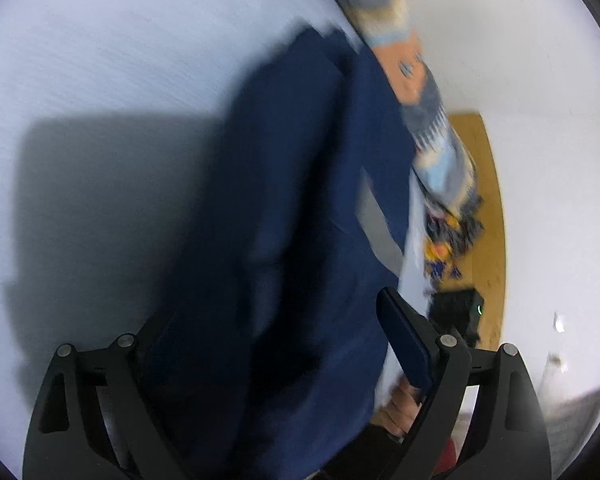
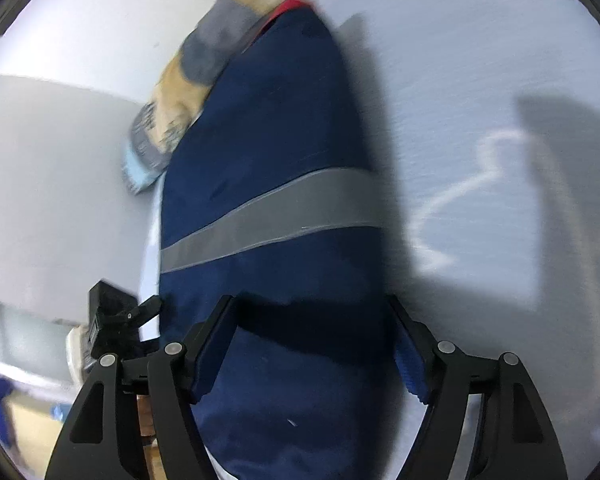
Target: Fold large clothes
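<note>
The navy work garment (image 2: 268, 152), with a grey reflective band (image 2: 268, 216) across it, lies as a long narrow bundle on the pale blue desk (image 1: 100, 100). One long side runs along the desk edge, beside a folded patterned fringed blanket (image 1: 432, 128).

Left tool (image 1: 268, 344): jaws spread wide, released. The garment passes between the jaws, but no pad is seen pressing on it. Only the right-hand pad (image 1: 404, 344) is visible; the other is hidden by cloth.

Right tool (image 2: 308, 348): jaws apart, released. Both pads straddle the near end of the bundle without clamping it.

Judgement: both tools are placed at the same end, each angled down at the cloth, probably so that both sides of this end can be handled together. The frames are blurred, so contact cannot be confirmed.
</note>
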Available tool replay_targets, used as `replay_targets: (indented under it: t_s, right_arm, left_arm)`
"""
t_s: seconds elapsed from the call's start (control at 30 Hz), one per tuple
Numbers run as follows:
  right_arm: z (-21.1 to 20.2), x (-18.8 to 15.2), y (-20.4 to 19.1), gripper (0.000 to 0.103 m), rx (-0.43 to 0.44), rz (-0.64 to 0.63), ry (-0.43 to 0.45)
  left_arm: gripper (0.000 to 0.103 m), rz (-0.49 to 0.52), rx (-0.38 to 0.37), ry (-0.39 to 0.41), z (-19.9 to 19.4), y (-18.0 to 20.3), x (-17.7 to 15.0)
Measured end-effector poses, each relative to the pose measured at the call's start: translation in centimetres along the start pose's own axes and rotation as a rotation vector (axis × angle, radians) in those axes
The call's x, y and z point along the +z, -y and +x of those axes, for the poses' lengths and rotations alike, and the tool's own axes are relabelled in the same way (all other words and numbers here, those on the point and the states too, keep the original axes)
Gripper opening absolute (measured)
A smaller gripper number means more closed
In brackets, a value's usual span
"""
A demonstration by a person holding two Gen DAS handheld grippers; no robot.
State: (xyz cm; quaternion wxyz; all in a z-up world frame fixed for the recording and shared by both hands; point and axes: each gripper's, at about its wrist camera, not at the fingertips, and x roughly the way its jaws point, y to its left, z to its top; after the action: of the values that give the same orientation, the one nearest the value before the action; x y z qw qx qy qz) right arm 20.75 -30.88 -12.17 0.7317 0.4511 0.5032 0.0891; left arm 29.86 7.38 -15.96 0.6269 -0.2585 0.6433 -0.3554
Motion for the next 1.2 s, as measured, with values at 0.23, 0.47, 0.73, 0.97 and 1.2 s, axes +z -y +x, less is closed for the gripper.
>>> replay_targets:
  t_s: [0.23,0.47,0.73,0.97,1.2]
  right_arm:
    - [-0.9,1.0,-1.2,0.040,0.014,-0.082,0.025]
    - [-5.1,1.2,-2.1,0.037,-0.035,-0.159,0.076]
    - [-12.2,-0.1,1.3,0.037,-0.104,-0.186,0.128]
    - [-13.9,-1.1,3.8,0.040,-0.156,-0.168,0.120]
    - [-14.8,-1.8,5.0,0.057,-0.385,-0.119,0.139]
  left_arm:
    - [0.092,0.148,0.087,-0.012,1.5,5.2,-1.8]
    - [0.092,0.249,0.093,-0.075,4.5,10.3,-5.4]
    - [0.092,0.334,0.091,-0.121,9.6,16.3,-10.7]
    - [0.092,0.374,0.212,-0.096,12.0,17.2,-13.7]
    - [0.092,0.328,0.358,0.049,9.1,16.3,-15.6]
